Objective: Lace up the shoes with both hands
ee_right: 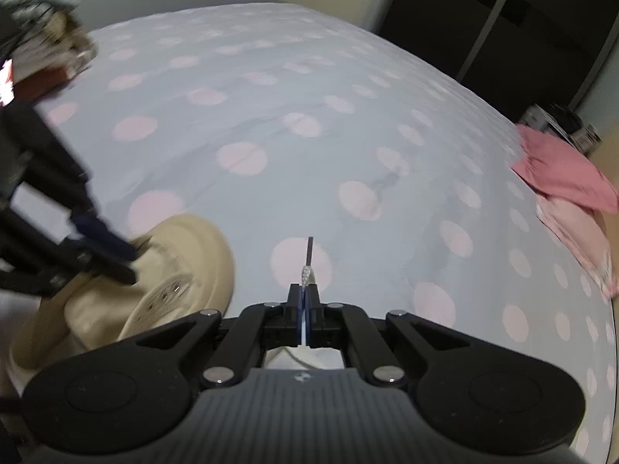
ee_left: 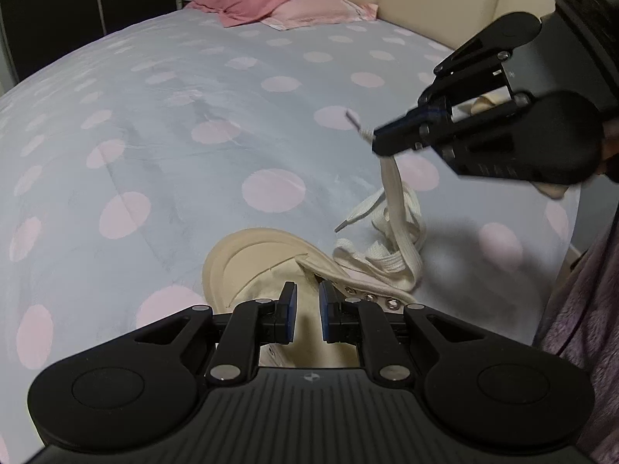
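The cream shoe (ee_left: 247, 266) lies on the dotted bed (ee_left: 193, 116), its long axis running away from the left tongs (ee_left: 307, 305) with the rounded toe at the far end and the row of metal eyelets (ee_left: 371, 298) along its right flank. The left tongs stand narrowly parted over the shoe's tongue, nothing visibly pinched between the pads. The right tongs (ee_right: 305, 301) are clamped on the white lace (ee_left: 394, 201) near its end, the dark aglet (ee_right: 310, 251) projecting straight ahead past the fingertips, the lace hanging down to loose coils beside the shoe.
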`<state>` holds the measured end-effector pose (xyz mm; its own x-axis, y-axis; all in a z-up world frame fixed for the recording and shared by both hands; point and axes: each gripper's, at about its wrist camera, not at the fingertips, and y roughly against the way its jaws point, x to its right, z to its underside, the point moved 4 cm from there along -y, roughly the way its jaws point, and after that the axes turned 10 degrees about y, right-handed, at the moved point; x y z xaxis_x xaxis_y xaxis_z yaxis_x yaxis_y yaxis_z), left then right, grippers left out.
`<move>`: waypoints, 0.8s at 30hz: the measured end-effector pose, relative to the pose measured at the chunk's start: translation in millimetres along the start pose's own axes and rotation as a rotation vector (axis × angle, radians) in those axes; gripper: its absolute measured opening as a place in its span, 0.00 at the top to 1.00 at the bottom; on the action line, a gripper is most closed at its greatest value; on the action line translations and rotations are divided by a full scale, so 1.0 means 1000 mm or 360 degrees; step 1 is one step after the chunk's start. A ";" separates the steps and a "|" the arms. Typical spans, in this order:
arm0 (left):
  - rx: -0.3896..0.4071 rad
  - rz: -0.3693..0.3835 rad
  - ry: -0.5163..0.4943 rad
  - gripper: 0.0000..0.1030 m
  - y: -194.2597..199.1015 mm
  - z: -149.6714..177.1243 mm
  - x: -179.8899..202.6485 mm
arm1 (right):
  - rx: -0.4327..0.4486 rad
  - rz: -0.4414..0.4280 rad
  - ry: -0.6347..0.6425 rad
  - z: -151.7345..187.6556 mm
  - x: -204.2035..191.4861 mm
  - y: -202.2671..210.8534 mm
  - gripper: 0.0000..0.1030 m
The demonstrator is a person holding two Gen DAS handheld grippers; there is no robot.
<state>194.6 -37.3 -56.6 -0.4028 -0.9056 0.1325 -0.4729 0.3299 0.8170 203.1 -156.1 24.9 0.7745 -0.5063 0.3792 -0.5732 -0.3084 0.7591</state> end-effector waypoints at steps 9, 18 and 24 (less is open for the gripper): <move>0.0030 -0.0067 -0.0290 0.91 -0.014 0.004 0.010 | -0.0047 -0.0011 0.0679 0.008 -0.063 -0.023 0.98; 0.0035 -0.0117 -0.0538 0.91 -0.023 0.014 0.018 | -0.0062 0.0011 0.0993 0.013 -0.089 -0.039 0.98; 0.0045 -0.0166 -0.0669 0.91 -0.029 0.016 0.025 | -0.0052 0.0027 0.1076 0.009 -0.093 -0.044 0.98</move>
<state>185.1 -65.3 -85.9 -0.6333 -0.7490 -0.1948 -0.5470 0.2551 0.7973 154.4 -102.3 -48.5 0.7683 0.1078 0.6309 -0.5869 -0.2748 0.7616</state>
